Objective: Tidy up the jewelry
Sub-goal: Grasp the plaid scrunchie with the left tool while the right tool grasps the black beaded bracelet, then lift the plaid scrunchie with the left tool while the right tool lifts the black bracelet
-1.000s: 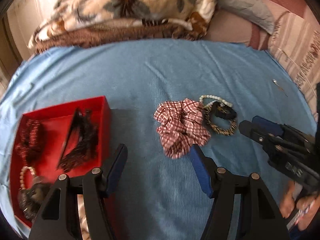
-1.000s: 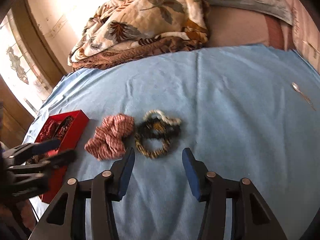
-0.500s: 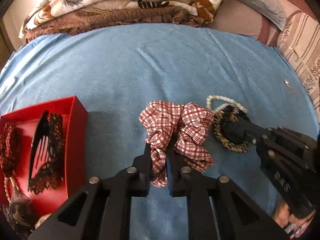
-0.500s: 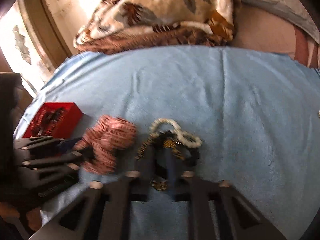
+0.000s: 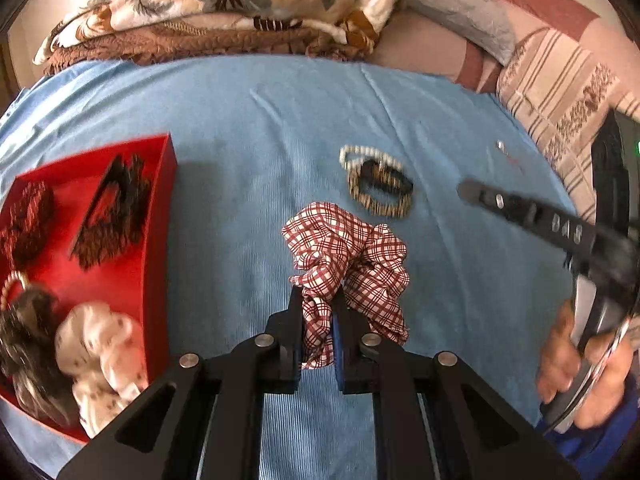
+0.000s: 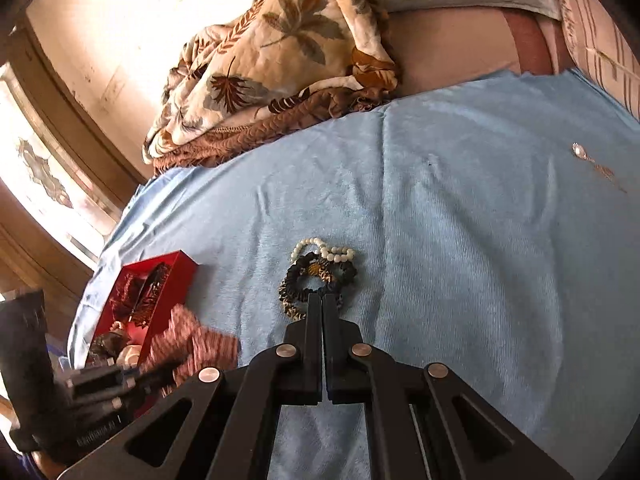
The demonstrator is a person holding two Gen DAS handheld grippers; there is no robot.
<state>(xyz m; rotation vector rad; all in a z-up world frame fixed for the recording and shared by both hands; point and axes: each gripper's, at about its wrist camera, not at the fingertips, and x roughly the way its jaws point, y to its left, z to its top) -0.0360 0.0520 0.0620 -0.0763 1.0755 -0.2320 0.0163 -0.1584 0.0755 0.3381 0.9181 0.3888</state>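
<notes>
Left wrist view: the left tool [image 5: 318,312] has its jaws closed narrow on a fold of the red checked scrunchie [image 5: 348,264], which lies on the blue bedsheet [image 5: 256,128]. Its jaws have just been closing, with the fabric between them. To the left sits the red box [image 5: 162,216], holding a black hair clip [image 5: 108,208], a dark red band [image 5: 28,216], a white scrunchie [image 5: 100,356] and a dark furry piece [image 5: 24,340]. Beyond the checked scrunchie, a pile of bracelets [image 5: 378,184] lies with a pearl string [image 5: 352,156] at its far edge. The right tool [image 5: 464,190] reaches in from the right, blurred, with a hand [image 5: 576,364] on its grip.

Right wrist view: the right tool [image 6: 322,300] has its jaws almost together, pinching the near edge of the bracelets [image 6: 316,280]. Those jaws have just been closing on it. The red box [image 6: 188,276] stands to the left, near the blurred scrunchie [image 6: 196,344]. A small silver piece [image 6: 578,151] lies far right on the sheet.
</notes>
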